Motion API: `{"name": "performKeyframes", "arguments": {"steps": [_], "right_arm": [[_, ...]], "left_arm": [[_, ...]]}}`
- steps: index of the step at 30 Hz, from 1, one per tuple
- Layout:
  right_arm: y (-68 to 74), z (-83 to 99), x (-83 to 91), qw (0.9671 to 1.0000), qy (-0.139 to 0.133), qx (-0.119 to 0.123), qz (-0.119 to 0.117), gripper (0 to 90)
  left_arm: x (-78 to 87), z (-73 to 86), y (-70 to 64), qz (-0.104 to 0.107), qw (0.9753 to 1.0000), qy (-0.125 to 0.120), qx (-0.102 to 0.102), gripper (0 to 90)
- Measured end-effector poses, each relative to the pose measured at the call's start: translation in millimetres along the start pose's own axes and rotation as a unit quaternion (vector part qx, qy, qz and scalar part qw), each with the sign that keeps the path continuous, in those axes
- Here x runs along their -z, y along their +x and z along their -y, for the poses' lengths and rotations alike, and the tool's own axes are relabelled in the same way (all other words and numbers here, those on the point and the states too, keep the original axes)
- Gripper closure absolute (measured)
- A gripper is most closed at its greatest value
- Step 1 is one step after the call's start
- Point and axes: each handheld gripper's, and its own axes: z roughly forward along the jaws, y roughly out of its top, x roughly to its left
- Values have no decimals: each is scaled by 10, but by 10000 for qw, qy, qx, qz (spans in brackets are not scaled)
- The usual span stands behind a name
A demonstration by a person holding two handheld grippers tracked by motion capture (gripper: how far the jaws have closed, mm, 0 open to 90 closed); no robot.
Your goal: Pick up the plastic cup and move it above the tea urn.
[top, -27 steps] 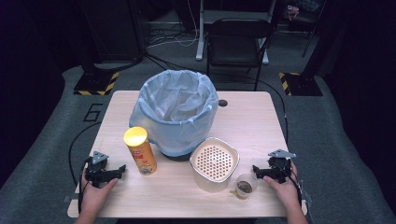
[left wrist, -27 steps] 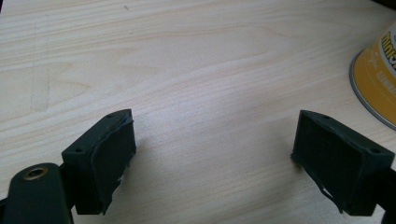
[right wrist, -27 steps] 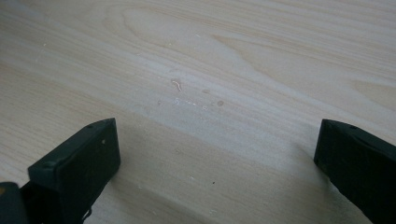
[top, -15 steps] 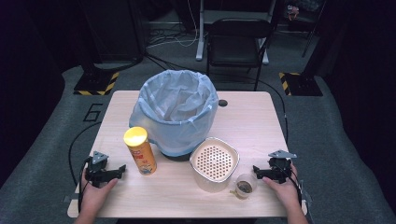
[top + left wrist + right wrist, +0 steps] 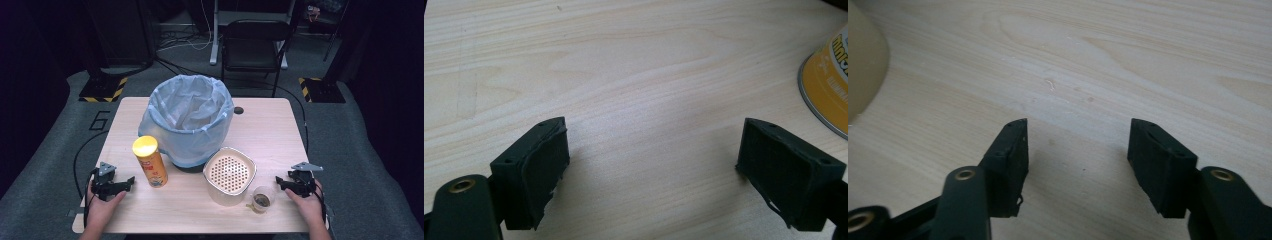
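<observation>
A bin [image 5: 189, 120] lined with a pale blue bag stands near the middle of the wooden table [image 5: 265, 130], and everything else sits on the person's side of it. Just in front of the bin to its left stands an upright yellow can [image 5: 149, 161] with a yellow lid, close beside the bag. In front of the bin to its right is a cream tub [image 5: 229, 175] with a perforated insert, almost touching the bin's base. A small clear cup [image 5: 261, 200] with something dark in it stands just beside the tub, on the side away from the bin. The left tongs [image 5: 129, 180] rest on the table, well left of the bin and near the can, held in the left hand [image 5: 102, 209]; in the left gripper view their jaws stand wide apart over bare wood, with the can's bottom edge [image 5: 827, 90] at the right. The right tongs [image 5: 279, 182] lie beyond the cup from the bin, held in the right hand [image 5: 308, 205]; in the right gripper view their jaws are also spread wide with nothing between them.
</observation>
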Motion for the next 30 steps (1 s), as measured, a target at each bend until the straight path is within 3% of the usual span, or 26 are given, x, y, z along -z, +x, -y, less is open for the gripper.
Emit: {"name": "performKeyframes", "arguments": {"steps": [8,11,14,15,18,22,30], "right_arm": [[106,-79,306,9988,-383,302,-100,393],[166,-147,447,9974,-556,334,-310,352],[222,-180,493,9967,-561,362,-461,327],[278,-200,539,9957,-506,545,-544,319],[354,-223,613,9942,-517,700,-631,297],[411,-251,701,9927,-589,732,-761,285],[609,-324,857,9854,-664,1014,-1194,230]], "left_arm": [[0,0,-1,2,10000,6,1,129],[0,0,-1,2,10000,8,-1,129],[1,1,-3,7,10000,13,10,129],[0,0,-2,1,10000,6,2,129],[1,1,-3,5,10000,11,5,129],[0,1,-3,1,10000,5,3,129],[1,0,-3,5,10000,18,4,129]]}}
